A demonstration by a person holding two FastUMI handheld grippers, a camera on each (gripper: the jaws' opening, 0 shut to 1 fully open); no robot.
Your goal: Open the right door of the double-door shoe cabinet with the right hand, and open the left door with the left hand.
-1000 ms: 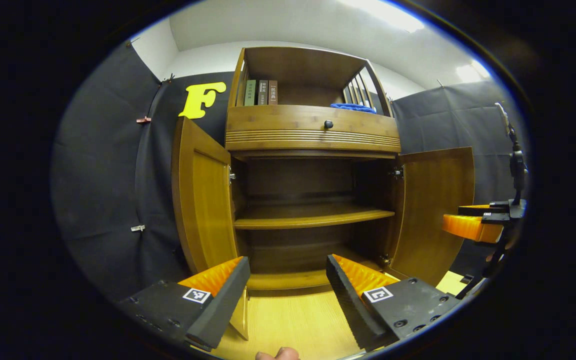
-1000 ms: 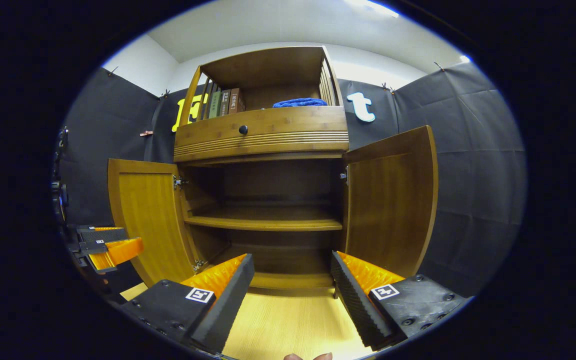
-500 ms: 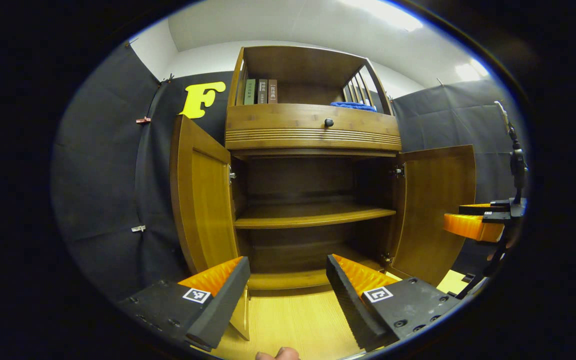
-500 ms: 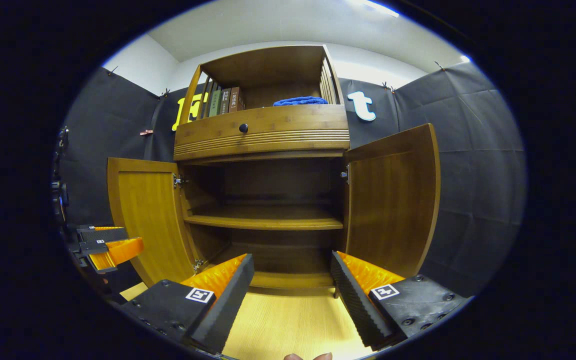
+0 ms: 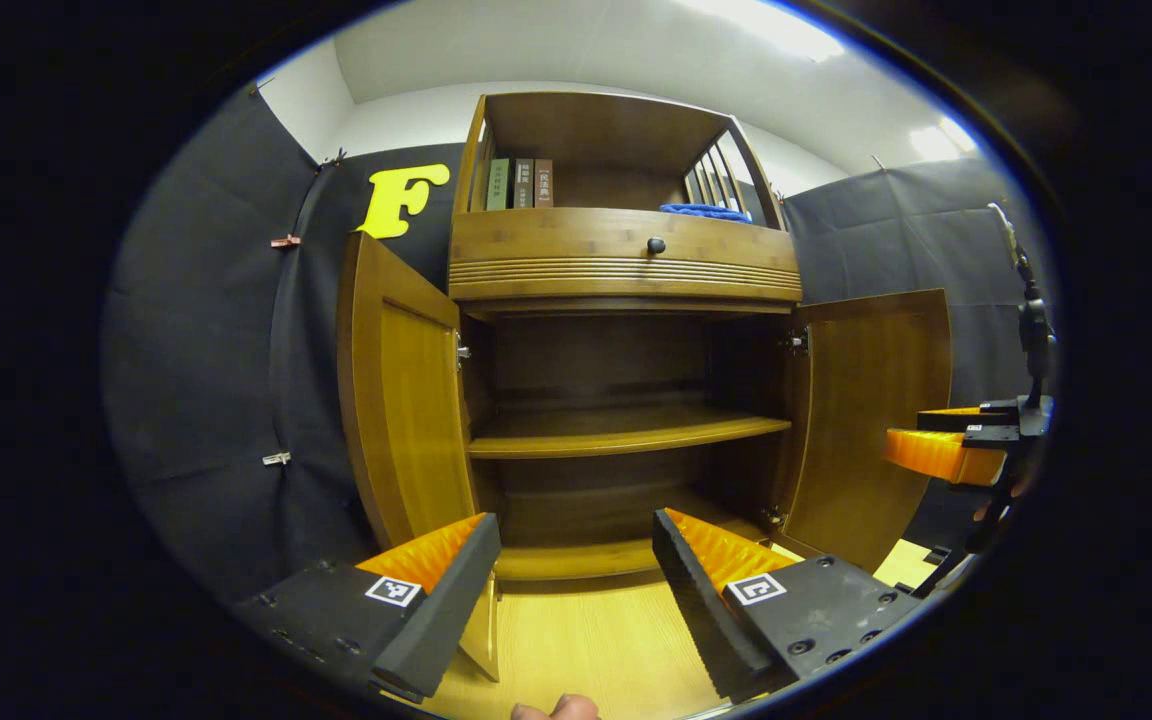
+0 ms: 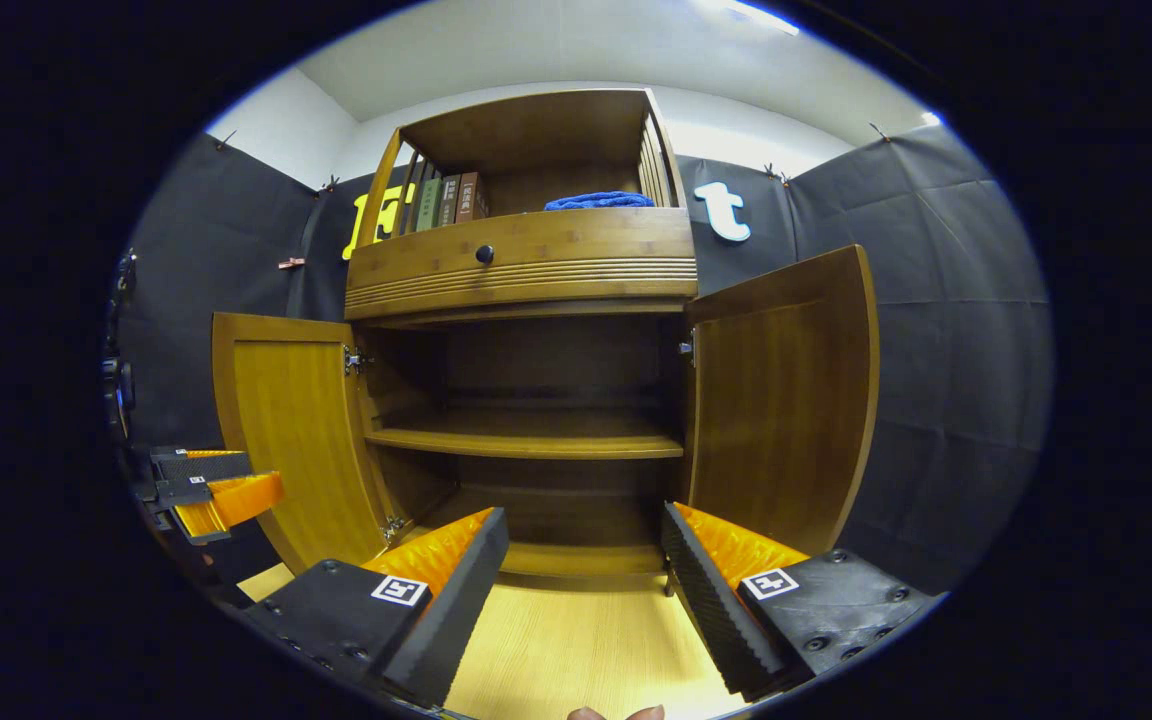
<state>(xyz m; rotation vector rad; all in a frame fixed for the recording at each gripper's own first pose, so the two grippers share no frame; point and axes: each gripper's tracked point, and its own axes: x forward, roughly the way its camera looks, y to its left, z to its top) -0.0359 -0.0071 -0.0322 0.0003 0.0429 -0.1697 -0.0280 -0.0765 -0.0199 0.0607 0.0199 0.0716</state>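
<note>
Fingers of the left gripper (image 5: 576,565) are standing spread and gripping nothing, and the right gripper (image 6: 584,570) is likewise gaping empty, both hanging back from the shoe cabinet (image 6: 521,260) over the pale floor (image 6: 576,650), probably because the pulling is done. Beyond them the left door (image 5: 406,400) and the right door (image 6: 781,400) are swinging wide, baring the inner shelf (image 6: 526,440). Higher up, books (image 5: 516,184) and a blue cloth (image 6: 598,201) are sitting above the drawer knob (image 5: 655,245).
</note>
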